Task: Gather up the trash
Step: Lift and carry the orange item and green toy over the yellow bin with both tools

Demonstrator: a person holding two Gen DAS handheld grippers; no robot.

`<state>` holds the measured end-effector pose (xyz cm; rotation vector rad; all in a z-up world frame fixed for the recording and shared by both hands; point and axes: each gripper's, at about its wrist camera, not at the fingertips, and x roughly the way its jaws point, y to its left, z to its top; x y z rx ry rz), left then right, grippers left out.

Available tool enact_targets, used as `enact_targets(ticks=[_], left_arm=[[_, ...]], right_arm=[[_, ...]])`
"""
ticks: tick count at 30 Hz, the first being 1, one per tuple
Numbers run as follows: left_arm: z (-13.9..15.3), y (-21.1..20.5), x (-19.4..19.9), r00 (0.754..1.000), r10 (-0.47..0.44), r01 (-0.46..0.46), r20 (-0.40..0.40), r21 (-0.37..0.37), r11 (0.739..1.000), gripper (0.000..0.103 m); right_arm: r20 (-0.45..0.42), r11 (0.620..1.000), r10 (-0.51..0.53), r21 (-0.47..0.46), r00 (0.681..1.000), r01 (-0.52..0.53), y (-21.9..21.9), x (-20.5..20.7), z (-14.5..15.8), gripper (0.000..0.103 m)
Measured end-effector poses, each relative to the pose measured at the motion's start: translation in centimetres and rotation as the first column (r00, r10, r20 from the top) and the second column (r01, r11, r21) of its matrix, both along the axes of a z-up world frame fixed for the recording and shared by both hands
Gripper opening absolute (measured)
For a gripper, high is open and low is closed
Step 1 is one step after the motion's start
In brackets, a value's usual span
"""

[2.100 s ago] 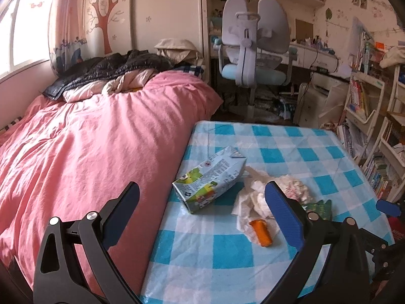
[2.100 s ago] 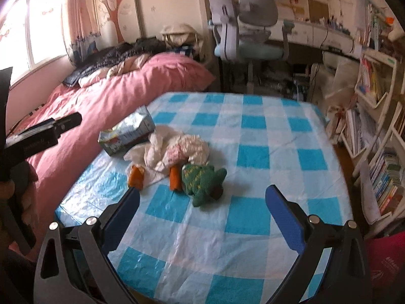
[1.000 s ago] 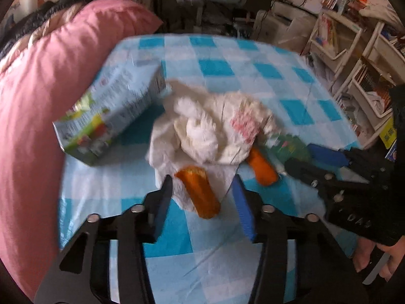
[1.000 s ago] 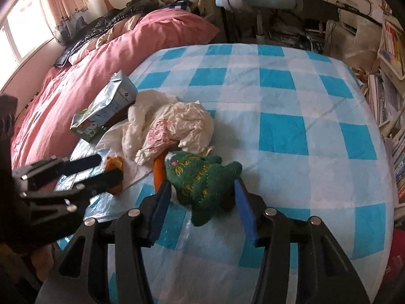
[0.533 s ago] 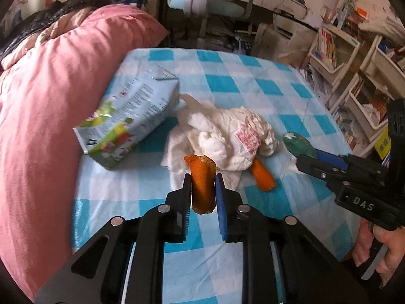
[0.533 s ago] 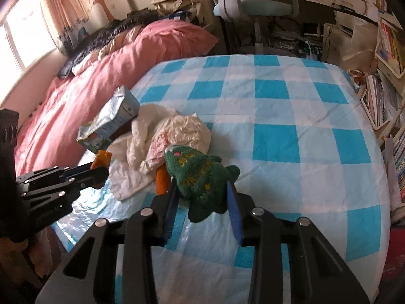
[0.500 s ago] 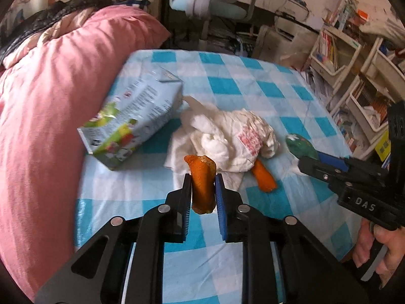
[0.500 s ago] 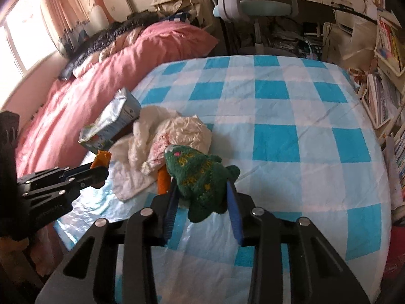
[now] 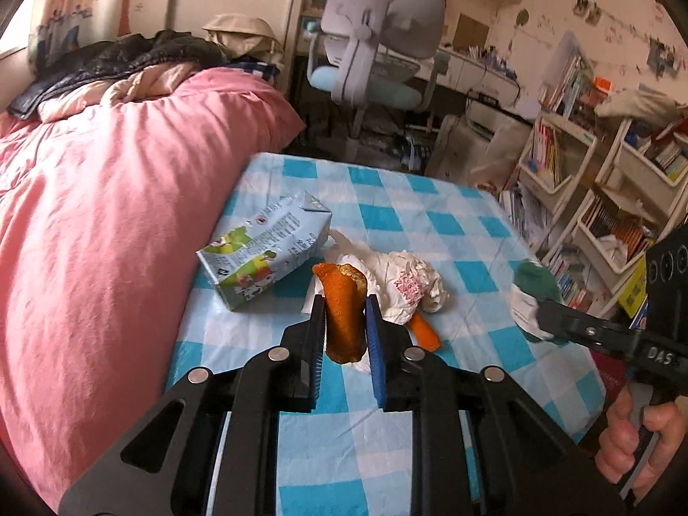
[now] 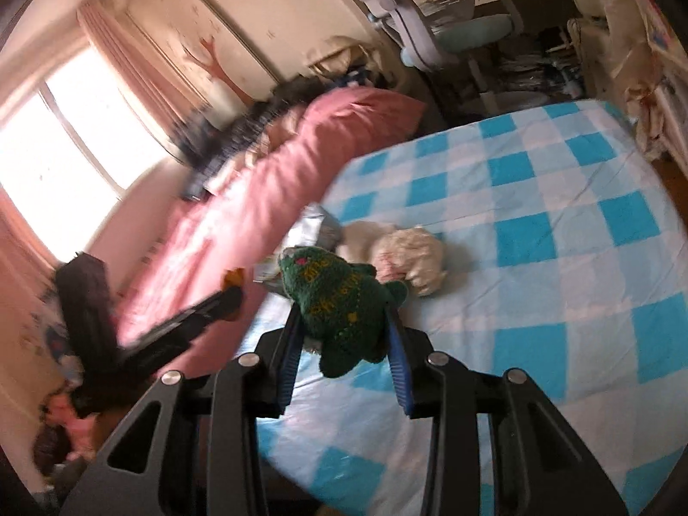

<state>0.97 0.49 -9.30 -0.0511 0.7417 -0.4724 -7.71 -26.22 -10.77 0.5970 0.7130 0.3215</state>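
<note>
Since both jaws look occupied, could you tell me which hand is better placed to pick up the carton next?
Left, once emptied. The left gripper, clamping orange peel, sits nearer the carton; the right gripper grips a green knitted toy farther off.

The left hand-held gripper (image 9: pixel 344 322) pinched an orange peel (image 9: pixel 342 314) between its blue pads, above the blue checked counter (image 9: pixel 473 258). A drink carton (image 9: pixel 266 253) lay on its side near a crumpled white wrapper (image 9: pixel 404 284). Another orange piece (image 9: pixel 423 330) lay just beside the wrapper. At the right, the right hand-held gripper (image 9: pixel 533 305) held a green toy (image 9: pixel 535 286).
</note>
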Motion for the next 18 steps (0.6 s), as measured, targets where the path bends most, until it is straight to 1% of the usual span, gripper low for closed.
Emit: enact_targets(ticks=[3, 4, 5, 8, 9, 10, 11, 13, 15, 18], left_arm=[[0.4, 0.8, -1.2, 1.0, 0.009, -0.009, 0.016, -0.015, 1.0, 0.018], [0.6, 1.0, -1.8, 1.0, 0.01, -0.009, 0.022, -0.025, 1.0, 0.018], [0.6, 1.2, -2.2, 1.0, 0.008, -0.008, 0.024, -0.029, 1.0, 0.018], [0.7, 1.1, -3.1, 1.0, 0.001, -0.001, 0.027, -0.026, 1.0, 0.018], [0.7, 1.0, -3.3, 1.0, -0.002, 0.003, 0.027, -0.024, 1.0, 0.018], [0.7, 1.0, -3.6, 1.0, -0.006, 0.006, 0.027, -0.022, 1.0, 0.018], [0.6, 1.0, -3.9, 1.0, -0.008, 0.008, 0.028, -0.023, 1.0, 0.018], [0.9, 1.2, -4.7, 0.999, -0.011, 0.012, 0.042, -0.028, 1.0, 0.018], [1.0, 1.3, -5.4, 0.998, -0.01, 0.012, 0.055, -0.025, 1.0, 0.018], [1.3, 1.5, -6.9, 0.997, -0.013, 0.015, 0.08, -0.022, 1.0, 0.018]], right_arm=[[0.015, 0.989, 0.031, 0.143, 0.999, -0.033, -0.4, -1.4, -0.5, 0.037], [0.017, 0.986, 0.034, 0.16, 0.999, -0.037, -0.4, -1.8, -0.5, 0.037], [0.016, 0.987, 0.036, 0.158, 0.999, -0.038, -0.3, -2.0, -0.4, 0.037], [-0.023, 0.998, 0.012, 0.059, 1.0, -0.011, 0.1, -1.8, -0.7, 0.037], [-0.033, 0.998, 0.01, 0.059, 0.999, -0.008, 0.0, -1.7, -1.0, 0.037], [-0.055, 0.995, 0.01, 0.101, 0.998, -0.005, -0.3, -1.5, -1.6, 0.037], [-0.062, 0.992, 0.011, 0.124, 0.998, -0.003, -0.5, -1.5, -1.9, 0.037], [-0.063, 0.989, 0.017, 0.145, 0.998, -0.007, -0.5, -1.7, -1.9, 0.037], [-0.055, 0.99, 0.027, 0.137, 0.998, -0.02, -0.4, -2.4, -1.7, 0.037], [-0.047, 0.995, 0.056, 0.09, 0.997, -0.051, 0.6, -3.6, -1.4, 0.037]])
